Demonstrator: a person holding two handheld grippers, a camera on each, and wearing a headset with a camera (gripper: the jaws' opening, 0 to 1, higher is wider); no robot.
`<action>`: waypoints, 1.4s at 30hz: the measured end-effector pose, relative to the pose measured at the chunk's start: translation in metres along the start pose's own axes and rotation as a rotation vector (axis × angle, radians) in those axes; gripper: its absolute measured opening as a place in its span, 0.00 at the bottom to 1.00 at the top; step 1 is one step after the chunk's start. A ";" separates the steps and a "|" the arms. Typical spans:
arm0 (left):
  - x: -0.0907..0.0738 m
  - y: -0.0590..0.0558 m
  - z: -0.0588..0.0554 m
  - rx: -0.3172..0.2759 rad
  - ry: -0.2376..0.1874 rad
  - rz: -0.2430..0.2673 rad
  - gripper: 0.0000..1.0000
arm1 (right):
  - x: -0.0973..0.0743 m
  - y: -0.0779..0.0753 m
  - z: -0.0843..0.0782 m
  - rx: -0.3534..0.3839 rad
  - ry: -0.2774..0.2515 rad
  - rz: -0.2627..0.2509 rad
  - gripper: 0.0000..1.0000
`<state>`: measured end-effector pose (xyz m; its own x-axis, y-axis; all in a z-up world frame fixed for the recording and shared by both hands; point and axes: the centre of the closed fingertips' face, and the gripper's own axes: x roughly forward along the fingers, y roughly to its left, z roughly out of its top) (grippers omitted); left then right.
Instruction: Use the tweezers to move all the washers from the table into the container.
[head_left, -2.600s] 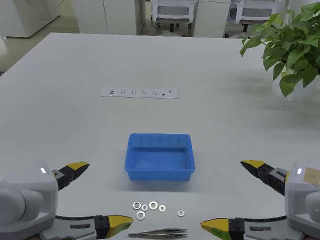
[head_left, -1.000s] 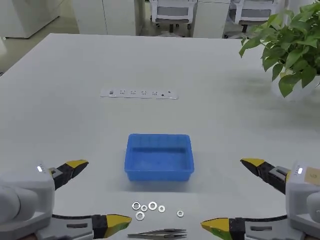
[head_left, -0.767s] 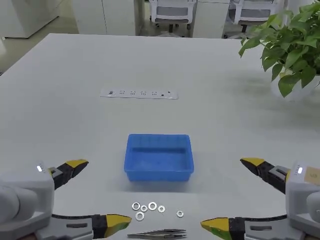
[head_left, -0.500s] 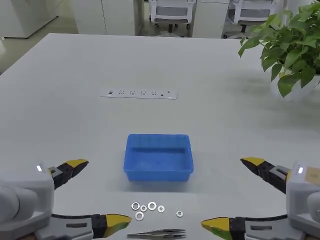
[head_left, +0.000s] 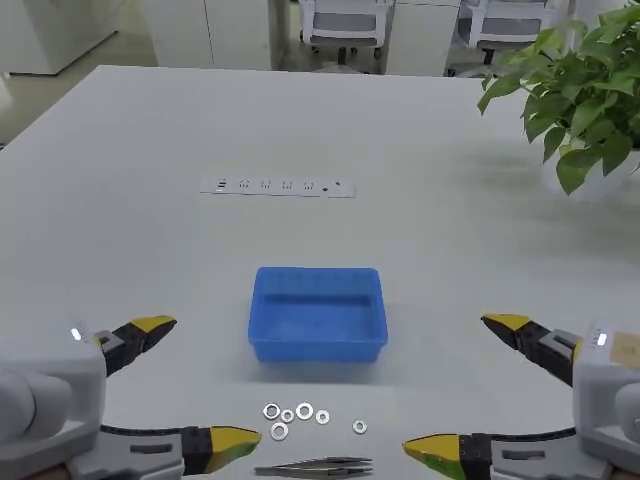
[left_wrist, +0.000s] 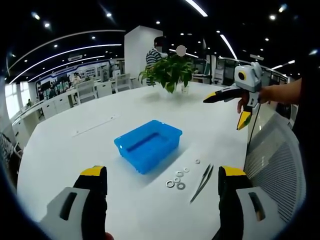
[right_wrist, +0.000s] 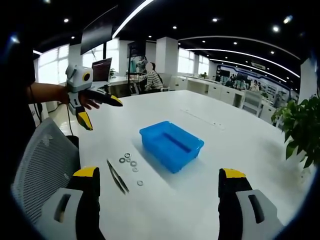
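1. Left claw (head_left: 198, 382): jaws wide, holding nothing, hovering over the near-left of the desk (head_left: 300, 120). Right claw (head_left: 462, 385): the same, wide and empty, on the near-right. They flank the work and touch none of it, which reads as a ready stance before the first pick.
2. Tweezers (head_left: 315, 466): flat on the desk between the two claws at the near edge, lengthwise left to right. Either claw could likely reach them.
3. Washers (head_left: 295, 415): on the desk just beyond the tweezers in a tight cluster, with one lone washer (head_left: 359, 427) to its right. None moved yet.
4. Container (head_left: 318, 350): blue, open-topped, looks empty, just beyond the washers. Probably set there for a short carry.
5. Far off: power strip (head_left: 278, 186) mid-desk and plant (head_left: 580, 90) far right, both well apart from the work.
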<state>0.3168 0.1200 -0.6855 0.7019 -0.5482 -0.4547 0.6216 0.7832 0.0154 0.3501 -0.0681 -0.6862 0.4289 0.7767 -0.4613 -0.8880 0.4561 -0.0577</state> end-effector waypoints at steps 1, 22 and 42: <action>0.000 -0.001 0.000 0.003 0.004 -0.003 0.98 | 0.000 0.000 0.000 -0.001 0.001 0.001 1.00; 0.012 -0.024 -0.032 0.122 0.164 -0.179 0.78 | 0.003 0.004 -0.007 -0.050 0.034 0.050 0.94; 0.020 -0.046 -0.055 0.192 0.262 -0.299 0.56 | 0.022 0.045 -0.021 -0.184 0.101 0.275 0.67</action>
<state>0.2831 0.0890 -0.7440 0.3850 -0.6301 -0.6744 0.8548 0.5190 0.0031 0.3166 -0.0397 -0.7171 0.1591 0.8084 -0.5668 -0.9870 0.1428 -0.0734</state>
